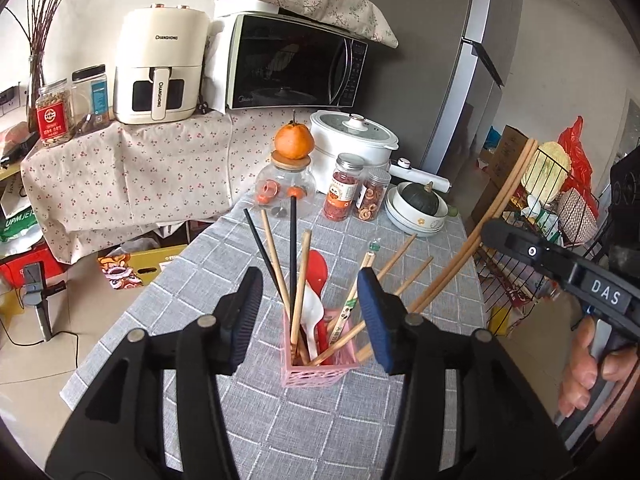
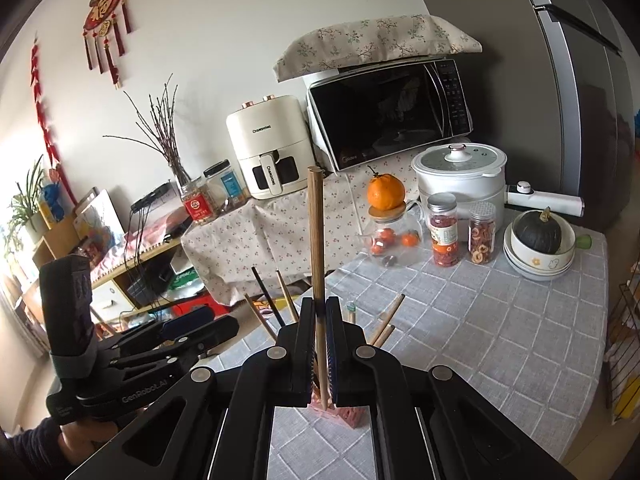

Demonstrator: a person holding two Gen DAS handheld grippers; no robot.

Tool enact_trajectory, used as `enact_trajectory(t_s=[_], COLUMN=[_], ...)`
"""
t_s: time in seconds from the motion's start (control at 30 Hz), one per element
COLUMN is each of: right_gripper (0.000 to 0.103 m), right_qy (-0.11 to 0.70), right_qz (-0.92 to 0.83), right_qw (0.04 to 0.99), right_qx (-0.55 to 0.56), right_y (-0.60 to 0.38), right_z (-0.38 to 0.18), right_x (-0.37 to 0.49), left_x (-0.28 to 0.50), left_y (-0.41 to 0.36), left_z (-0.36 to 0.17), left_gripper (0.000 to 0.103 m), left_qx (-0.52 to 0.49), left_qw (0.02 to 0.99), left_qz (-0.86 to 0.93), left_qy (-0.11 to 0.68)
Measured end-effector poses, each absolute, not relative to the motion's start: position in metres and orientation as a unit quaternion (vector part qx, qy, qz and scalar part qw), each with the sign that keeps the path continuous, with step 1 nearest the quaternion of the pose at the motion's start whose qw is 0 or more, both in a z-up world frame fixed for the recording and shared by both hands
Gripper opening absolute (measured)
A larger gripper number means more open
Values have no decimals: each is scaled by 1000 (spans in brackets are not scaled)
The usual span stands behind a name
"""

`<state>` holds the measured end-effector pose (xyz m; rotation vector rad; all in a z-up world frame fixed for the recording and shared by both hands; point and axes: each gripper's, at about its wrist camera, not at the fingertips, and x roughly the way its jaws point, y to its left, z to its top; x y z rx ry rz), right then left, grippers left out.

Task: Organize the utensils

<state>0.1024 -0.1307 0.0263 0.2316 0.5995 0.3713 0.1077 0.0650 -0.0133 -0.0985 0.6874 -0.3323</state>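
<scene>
While the right gripper (image 2: 319, 320) jaws pinch a chopstick (image 2: 316, 240), left gripper (image 1: 310, 312) jaws spread above the checked tablecloth (image 1: 400, 420).

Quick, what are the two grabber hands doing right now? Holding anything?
Left gripper: open, holding nothing, hovering over the pink basket.
Right gripper: shut on a pair of long wooden chopsticks, above the basket.
</scene>
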Motion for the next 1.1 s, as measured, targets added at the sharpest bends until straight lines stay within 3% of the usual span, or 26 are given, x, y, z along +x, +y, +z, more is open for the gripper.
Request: enact_trajectory(t_s=[0.47, 0.67, 0.73, 0.9, 1.1], right_gripper=[7, 26, 40, 47, 62], right_qy=[309, 320, 322, 330, 338], right_qz=[177, 163, 151, 124, 80], right_qw=[932, 928, 929, 930, 931], right_qx=[70, 100, 103, 106, 111], right_y=[-109, -130, -139, -164, -198], right_z=[-7, -1, 5, 18, 32], right_x=[119, 114, 108, 90, 64], left_x=[103, 99, 97, 89, 73], left_y=[75, 74, 72, 71, 61], left_z=[-26, -22, -20, -15, -9], left_gripper=[65, 76, 81, 85, 88], left_qx=[-40, -46, -45, -56, -57], left_qw=[918, 916, 916, 912, 909], left_qz=[-148, -140, -135, -121, -102], left_qy=[366, 373, 375, 387, 401])
